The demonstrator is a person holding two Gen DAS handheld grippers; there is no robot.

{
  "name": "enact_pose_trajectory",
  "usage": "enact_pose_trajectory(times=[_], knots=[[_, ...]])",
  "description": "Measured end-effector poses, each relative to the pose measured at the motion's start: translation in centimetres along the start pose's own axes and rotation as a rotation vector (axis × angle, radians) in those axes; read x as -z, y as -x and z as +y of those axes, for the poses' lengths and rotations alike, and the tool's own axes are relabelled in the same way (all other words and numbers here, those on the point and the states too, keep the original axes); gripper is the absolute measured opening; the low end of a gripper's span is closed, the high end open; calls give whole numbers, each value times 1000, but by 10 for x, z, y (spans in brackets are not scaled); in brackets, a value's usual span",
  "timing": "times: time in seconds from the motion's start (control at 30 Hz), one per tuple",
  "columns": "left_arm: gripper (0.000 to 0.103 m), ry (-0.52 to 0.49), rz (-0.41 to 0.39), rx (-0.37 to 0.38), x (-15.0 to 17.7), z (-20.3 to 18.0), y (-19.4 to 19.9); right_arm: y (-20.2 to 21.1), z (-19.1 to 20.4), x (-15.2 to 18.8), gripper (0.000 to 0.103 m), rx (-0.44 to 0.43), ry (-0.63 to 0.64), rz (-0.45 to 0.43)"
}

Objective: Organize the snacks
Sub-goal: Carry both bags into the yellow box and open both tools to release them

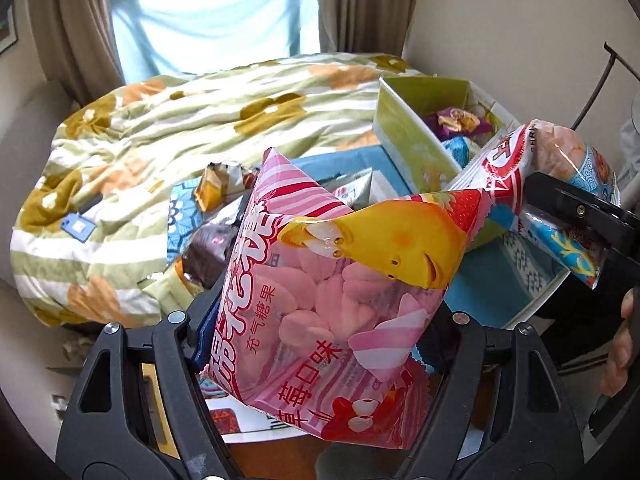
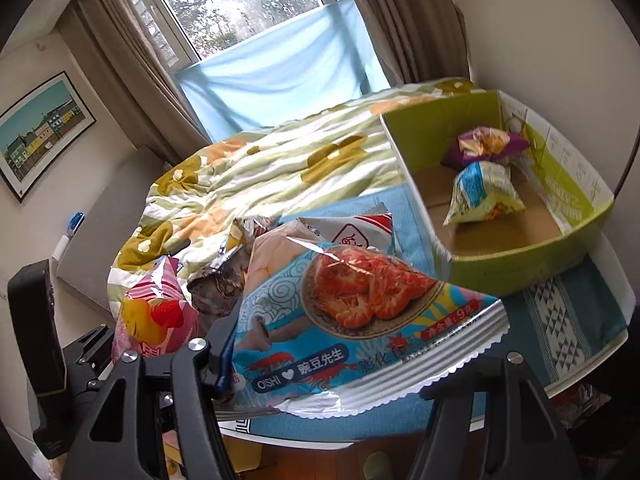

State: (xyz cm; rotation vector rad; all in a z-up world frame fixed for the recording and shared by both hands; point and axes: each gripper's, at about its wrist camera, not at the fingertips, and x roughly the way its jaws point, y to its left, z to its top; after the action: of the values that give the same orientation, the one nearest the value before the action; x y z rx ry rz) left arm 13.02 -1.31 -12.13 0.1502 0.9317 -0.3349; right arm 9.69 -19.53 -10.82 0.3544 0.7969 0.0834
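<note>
Now my left claw (image 1: 320, 320) pinches the pink marshmallow bag (image 1: 332, 292) and my right claw (image 2: 340, 364) pinches the shrimp-chip bag (image 2: 352, 320), both above the surface (image 2: 580, 320); I'd lower each gently into the green box (image 2: 520, 268).

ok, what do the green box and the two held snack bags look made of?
Green box: looks like cardboard, printed green outside, raw brown floor inside.
Pink marshmallow bag: glossy plastic film, with a clear window showing the sweets.
Blue shrimp-chip bag: shiny film, probably foil-lined; its crimped edge looks silver.
</note>
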Motion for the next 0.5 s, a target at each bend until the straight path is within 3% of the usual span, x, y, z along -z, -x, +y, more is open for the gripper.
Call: enact_pose_trajectory(times=[0.27,0.5], knots=[[74,-20,-88,69,-83,-78,-9,28,-68,-64,61,93,62,-86],[74,-22,-35,99,-135,-171,-74,31,-147,-111,61,141,99,-75]])
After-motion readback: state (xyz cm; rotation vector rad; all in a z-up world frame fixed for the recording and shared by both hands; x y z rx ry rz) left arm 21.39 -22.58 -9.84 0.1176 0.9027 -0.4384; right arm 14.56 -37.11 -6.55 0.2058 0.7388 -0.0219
